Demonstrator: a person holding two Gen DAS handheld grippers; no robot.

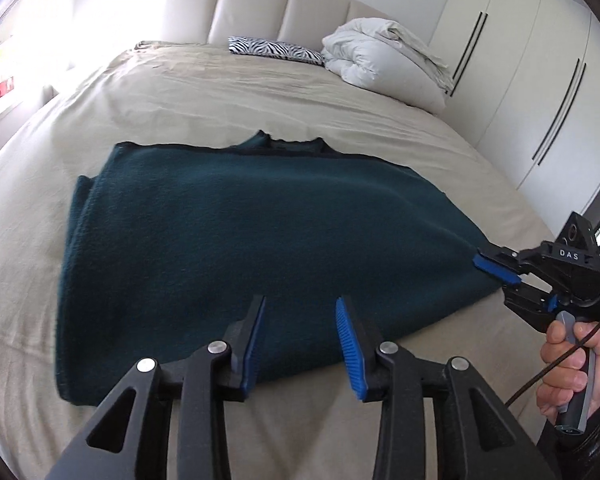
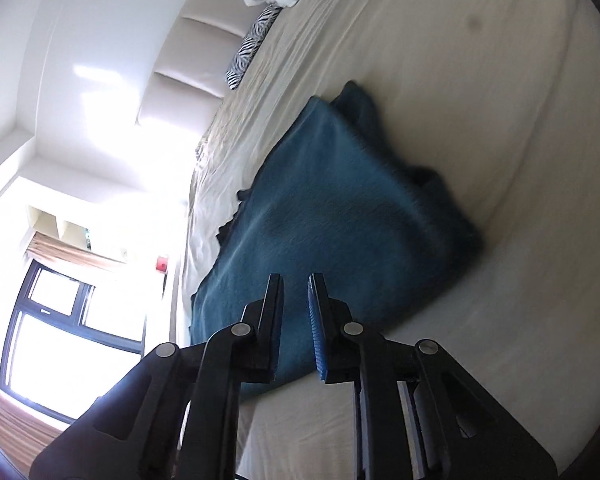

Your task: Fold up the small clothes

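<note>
From your left wrist view, the dark teal garment (image 1: 236,248) lies spread on the beige bedsheet (image 1: 220,96), already doubled over on itself: a folded edge runs down its left side and a collar-like notch shows at the far edge. That flat, squared layout suits a further fold, which is probably why it sits in the middle of the bed with bare sheet all around it. Your left gripper (image 1: 300,344) hovers over the near edge with its fingers wide apart and nothing between them, so it looks ready to come down on the hem rather than holding anything. At the right, your right gripper (image 1: 496,268) reaches in from the side to the garment's near right corner; its blue pad sits right at the cloth, held by your right hand (image 1: 572,364), but from here you cannot tell whether the corner is actually pinched. A white duvet (image 1: 384,60) and a zebra-print pillow (image 1: 276,51) sit well apart at the headboard. From your right wrist view, rolled sideways, the right gripper (image 2: 296,328) shows its fingers only a narrow gap apart, with the garment (image 2: 332,216) behind them; the cloth seems to pass near the gap, yet a grip is not clear.
</note>
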